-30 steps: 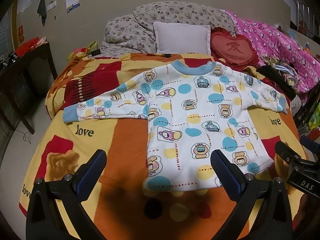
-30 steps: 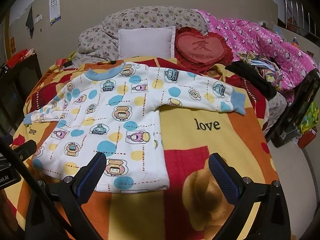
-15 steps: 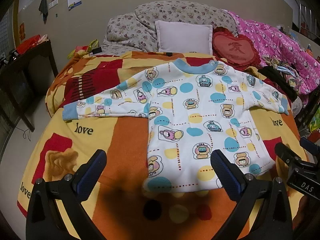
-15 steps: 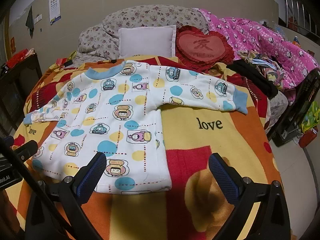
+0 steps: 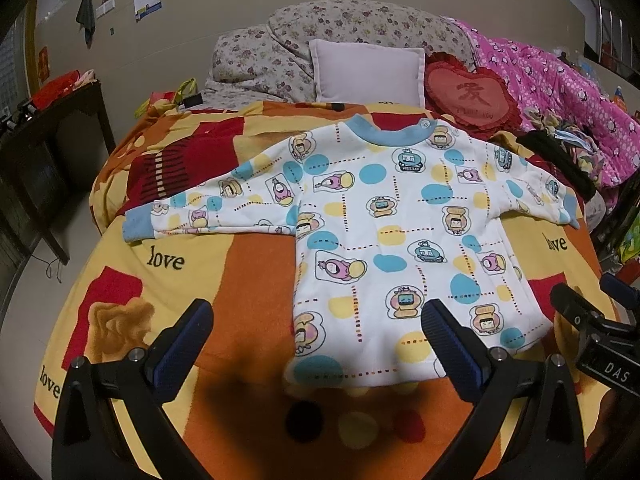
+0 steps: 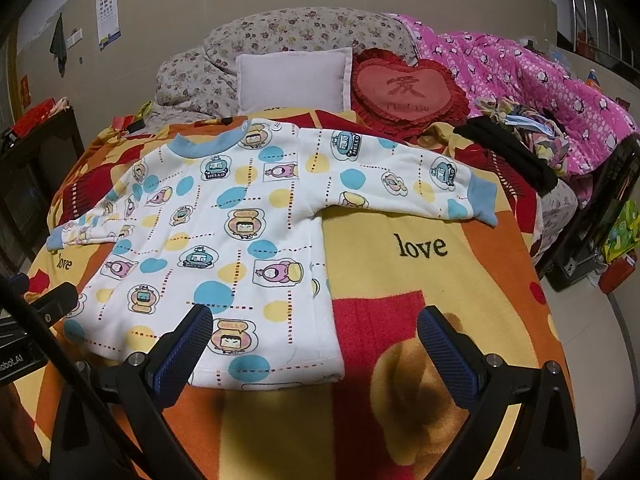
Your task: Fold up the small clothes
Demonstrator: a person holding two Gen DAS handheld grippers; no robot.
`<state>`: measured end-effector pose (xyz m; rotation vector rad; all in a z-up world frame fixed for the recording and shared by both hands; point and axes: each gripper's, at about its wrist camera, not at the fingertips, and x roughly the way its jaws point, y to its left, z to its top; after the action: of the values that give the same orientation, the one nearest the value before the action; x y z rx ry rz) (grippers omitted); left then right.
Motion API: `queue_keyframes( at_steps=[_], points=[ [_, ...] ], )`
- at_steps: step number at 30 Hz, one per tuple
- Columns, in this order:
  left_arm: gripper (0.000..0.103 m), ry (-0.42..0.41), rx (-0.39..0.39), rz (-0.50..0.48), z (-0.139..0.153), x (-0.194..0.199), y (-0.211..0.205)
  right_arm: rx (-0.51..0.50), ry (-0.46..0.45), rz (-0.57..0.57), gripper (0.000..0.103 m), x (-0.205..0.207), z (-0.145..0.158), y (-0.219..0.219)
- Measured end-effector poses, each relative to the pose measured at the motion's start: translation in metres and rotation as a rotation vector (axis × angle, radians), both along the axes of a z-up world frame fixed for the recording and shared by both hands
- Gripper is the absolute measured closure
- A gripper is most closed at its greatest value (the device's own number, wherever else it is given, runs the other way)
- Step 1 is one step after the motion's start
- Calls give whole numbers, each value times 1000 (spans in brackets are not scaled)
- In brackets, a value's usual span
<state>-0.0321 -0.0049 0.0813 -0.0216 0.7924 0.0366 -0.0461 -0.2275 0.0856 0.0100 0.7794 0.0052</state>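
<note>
A small white long-sleeved shirt [image 5: 400, 236] [image 6: 224, 232] with cartoon prints, blue and yellow dots and blue cuffs lies flat on the bed, both sleeves spread out sideways and the neck toward the pillows. My left gripper [image 5: 316, 320] is open, held above the shirt's bottom-left hem corner. The right gripper [image 6: 316, 324] is open too, over the bottom-right hem corner. Nothing is between either pair of fingers. Part of the right gripper [image 5: 592, 320] shows at the right edge of the left wrist view.
An orange, yellow and red blanket [image 5: 224, 264] [image 6: 400, 280] with "love" lettering covers the bed. At the head lie a white pillow [image 5: 368, 68], a red heart cushion [image 6: 408, 92], a floral quilt and a pink quilt [image 6: 540, 72]. Dark clothes [image 6: 508, 156] lie at the right. A dark table [image 5: 44, 136] stands at the left.
Both grippers have edged slightly forward toward the shirt's hem. The shirt has not moved, and both grippers remain open.
</note>
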Motion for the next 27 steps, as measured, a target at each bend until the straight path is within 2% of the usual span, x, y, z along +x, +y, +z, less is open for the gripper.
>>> queue_keyframes(
  at_steps=[27],
  points=[
    [0, 30, -11, 21, -10, 13, 9, -10, 16, 27, 0, 12, -6, 9]
  ],
)
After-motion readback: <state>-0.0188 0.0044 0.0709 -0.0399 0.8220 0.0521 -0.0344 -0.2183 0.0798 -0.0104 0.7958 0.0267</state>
